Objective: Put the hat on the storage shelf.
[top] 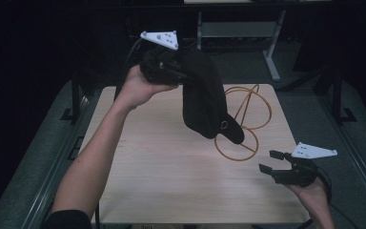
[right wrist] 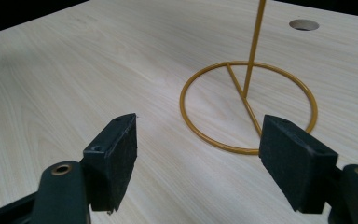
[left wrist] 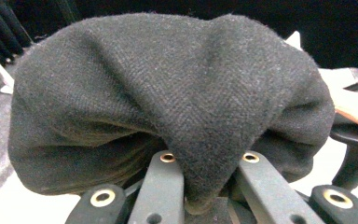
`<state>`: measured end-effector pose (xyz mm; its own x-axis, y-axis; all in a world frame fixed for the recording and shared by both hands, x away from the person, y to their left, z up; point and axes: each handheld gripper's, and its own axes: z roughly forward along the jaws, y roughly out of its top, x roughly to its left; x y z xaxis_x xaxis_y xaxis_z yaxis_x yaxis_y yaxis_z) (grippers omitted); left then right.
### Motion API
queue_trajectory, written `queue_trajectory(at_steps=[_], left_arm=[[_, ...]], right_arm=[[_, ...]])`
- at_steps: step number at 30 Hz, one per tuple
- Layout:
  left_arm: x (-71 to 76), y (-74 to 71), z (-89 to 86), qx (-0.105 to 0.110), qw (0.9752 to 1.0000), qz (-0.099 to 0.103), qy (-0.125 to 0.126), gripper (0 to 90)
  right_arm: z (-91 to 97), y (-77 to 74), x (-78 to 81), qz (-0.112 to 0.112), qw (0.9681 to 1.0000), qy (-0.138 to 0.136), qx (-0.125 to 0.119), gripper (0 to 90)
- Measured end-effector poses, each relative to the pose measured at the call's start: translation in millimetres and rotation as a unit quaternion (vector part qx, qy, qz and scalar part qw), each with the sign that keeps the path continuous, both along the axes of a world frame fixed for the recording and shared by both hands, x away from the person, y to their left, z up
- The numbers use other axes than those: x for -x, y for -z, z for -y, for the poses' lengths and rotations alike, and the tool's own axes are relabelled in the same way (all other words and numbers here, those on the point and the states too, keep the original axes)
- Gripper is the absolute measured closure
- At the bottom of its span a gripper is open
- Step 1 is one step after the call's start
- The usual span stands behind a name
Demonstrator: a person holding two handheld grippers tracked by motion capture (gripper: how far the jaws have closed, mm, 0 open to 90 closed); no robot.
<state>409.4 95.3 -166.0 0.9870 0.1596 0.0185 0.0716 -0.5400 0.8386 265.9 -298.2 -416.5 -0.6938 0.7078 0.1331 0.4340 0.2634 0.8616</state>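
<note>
Up at the far end of the wooden table (top: 171, 162), the left gripper (top: 178, 74) is raised in the person's left hand (top: 138, 86), its jaws closed on a fold of a black woollen cap (top: 205, 98). In the left gripper view the herringbone fabric of the cap (left wrist: 168, 88) bunches just ahead of the jaws, a pinch of cloth caught between them. The cap hangs down and to the right of this gripper, its brim end lowest, in front of a yellow wire stand (top: 248, 119) on the table.

Nearer the person, the right gripper (top: 271, 162) is held in the right hand (top: 314, 198) just off the table's right edge, jaws spread wide with nothing between them. In the right gripper view the stand's round base ring (right wrist: 249, 105) lies on the wood just ahead of the right jaw, with a thin upright rod (right wrist: 254, 46) rising from inside it. A round hole (right wrist: 304, 24) in the tabletop sits farther beyond.
</note>
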Motion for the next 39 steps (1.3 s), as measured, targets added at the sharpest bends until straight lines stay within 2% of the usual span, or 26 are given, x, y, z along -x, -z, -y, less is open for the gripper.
queue_trajectory(at_steps=[1,4,5,12,20,23,30,31,32,33,34,35,37,38,39], left_arm=[[0.0,0.0,0.0,0.000,1.0000,0.000,0.000,85.4],[-7.8,-4.2,16.5,-0.018,0.9998,-0.006,0.007,85.4],[-7.8,-4.2,16.5,-0.018,0.9998,-0.006,0.007,85.4],[-19.5,-11.0,47.7,-0.037,0.9990,-0.020,0.015,85.3],[-32.8,-7.5,68.7,-0.041,0.9980,-0.044,0.019,85.3],[-39.8,-2.3,79.4,-0.049,0.9968,-0.060,0.019,85.3],[-49.2,0.6,101.7,-0.061,0.9951,-0.074,0.025,85.3],[-54.1,2.6,113.4,-0.064,0.9942,-0.083,0.025,85.2],[-54.1,2.6,113.4,-0.064,0.9942,-0.083,0.025,85.2],[-58.5,7.1,128.1,-0.070,0.9933,-0.088,0.027,85.0],[-58.5,7.1,128.1,-0.070,0.9933,-0.088,0.027,84.7],[-62.8,13.5,143.8,-0.072,0.9929,-0.093,0.020,84.2],[-67.2,21.6,161.2,-0.074,0.9922,-0.100,0.002,83.3],[-67.2,21.6,161.2,-0.074,0.9922,-0.100,0.002,80.5],[-71.3,32.6,180.4,-0.066,0.9916,-0.110,-0.016,73.1]], right_arm=[[0.7,0.1,0.1,0.001,1.0000,0.002,-0.001,27.4],[1.2,0.5,0.4,-0.001,1.0000,0.003,-0.002,27.4],[1.2,0.7,0.3,-0.001,1.0000,0.003,-0.003,27.4],[2.5,2.2,0.3,-0.002,1.0000,0.004,-0.005,27.1],[5.2,3.8,0.9,-0.003,0.9999,0.007,-0.008,27.1],[5.9,4.7,0.7,-0.003,0.9999,0.007,-0.009,26.9],[10.0,5.2,0.4,0.002,0.9998,0.014,-0.013,26.4],[10.9,4.9,0.7,0.004,0.9998,0.018,-0.012,26.4],[10.9,4.9,0.7,0.004,0.9998,0.018,-0.012,26.4],[13.3,5.2,0.7,0.004,0.9996,0.022,-0.016,26.4],[13.3,5.2,0.7,0.004,0.9996,0.022,-0.016,26.4],[15.1,6.6,0.0,0.008,0.9995,0.026,-0.018,26.6],[16.2,8.8,-1.4,0.007,0.9993,0.031,-0.018,26.8],[16.2,8.8,-1.4,0.007,0.9993,0.031,-0.018,26.8],[16.9,11.1,-3.5,0.003,0.9993,0.033,-0.017,26.8]])
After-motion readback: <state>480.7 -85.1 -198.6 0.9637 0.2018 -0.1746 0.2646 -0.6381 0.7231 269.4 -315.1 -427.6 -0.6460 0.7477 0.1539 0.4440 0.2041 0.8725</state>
